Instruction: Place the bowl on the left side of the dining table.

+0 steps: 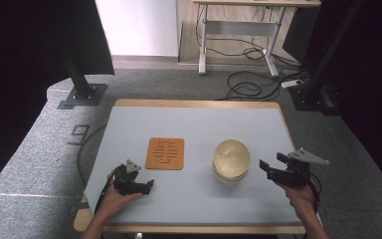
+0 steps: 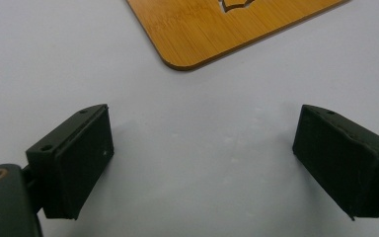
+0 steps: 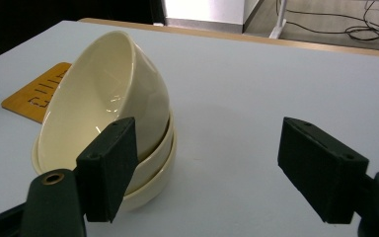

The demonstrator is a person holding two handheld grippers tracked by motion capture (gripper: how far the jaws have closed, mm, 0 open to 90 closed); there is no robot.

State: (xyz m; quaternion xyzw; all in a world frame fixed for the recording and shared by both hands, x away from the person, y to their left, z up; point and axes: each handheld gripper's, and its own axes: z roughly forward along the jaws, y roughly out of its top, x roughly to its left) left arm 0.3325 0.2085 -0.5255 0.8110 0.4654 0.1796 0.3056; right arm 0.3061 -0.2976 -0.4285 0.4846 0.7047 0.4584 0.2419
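We see the right gripper (image 1: 262, 166) open beside the stacked cream bowls (image 1: 232, 160) (top one tilted), apparently lined up to grab, while the left gripper (image 1: 150, 184) idles open near the bamboo trivet (image 1: 165, 153).

Your high view: table (image 1: 194, 124) evenly lit from overhead, bright floor and wall at top, both sides near black behind dark curtains. Slight barrel bend at the edges, overall soft. Left gripper view: sharp, faint shadows under jaws. Right gripper view: small glare spot inside top bowl (image 3: 113, 101), background soft.
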